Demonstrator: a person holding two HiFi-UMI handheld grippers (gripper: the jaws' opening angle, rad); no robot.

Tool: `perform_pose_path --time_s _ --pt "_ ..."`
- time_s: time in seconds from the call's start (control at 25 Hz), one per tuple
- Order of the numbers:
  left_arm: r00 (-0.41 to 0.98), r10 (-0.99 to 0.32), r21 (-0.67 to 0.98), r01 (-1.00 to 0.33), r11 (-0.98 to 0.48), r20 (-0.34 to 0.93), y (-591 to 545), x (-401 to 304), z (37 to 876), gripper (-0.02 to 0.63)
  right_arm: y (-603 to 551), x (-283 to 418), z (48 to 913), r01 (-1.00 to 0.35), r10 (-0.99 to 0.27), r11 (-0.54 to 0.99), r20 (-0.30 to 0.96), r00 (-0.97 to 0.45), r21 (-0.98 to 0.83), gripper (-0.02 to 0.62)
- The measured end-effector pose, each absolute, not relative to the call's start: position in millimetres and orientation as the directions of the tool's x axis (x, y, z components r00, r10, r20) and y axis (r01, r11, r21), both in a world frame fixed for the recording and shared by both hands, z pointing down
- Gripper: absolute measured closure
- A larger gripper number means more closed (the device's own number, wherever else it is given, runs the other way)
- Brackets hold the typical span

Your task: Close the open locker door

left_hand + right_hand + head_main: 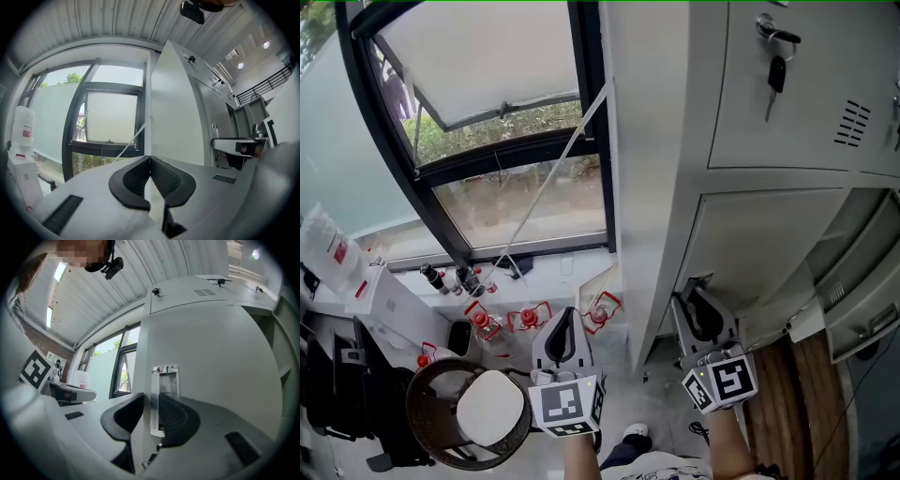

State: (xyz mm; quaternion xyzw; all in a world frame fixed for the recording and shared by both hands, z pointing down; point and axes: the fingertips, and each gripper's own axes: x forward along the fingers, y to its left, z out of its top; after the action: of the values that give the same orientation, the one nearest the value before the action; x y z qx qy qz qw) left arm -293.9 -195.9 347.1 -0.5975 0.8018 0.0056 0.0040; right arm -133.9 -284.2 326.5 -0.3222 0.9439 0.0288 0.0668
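The handle of the locker door is straddled by the right gripper, jaws apart, not clamped. On the left gripper the jaws are pressed together, empty.

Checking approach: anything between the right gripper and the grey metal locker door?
Nothing. Right gripper view: the chrome bar handle on the grey metal locker door stands between the parted jaws of the right gripper.

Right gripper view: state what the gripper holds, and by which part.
Nothing firmly, it seems. The right gripper straddles the chrome door handle, its lower half between the fingers, but a gap shows beside one finger.
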Motion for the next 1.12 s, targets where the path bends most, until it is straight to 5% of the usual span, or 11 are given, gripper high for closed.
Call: perform_pose_path --time_s 1.12 --pt "-0.276 -0.961 -0.005 -0.961 0.276 -0.015 -191.1 -277.0 344.1 0.601 -273.3 -117.2 322.5 -0.603 -0.595 0.798 -0.177 -0.784 -0.011 0.506"
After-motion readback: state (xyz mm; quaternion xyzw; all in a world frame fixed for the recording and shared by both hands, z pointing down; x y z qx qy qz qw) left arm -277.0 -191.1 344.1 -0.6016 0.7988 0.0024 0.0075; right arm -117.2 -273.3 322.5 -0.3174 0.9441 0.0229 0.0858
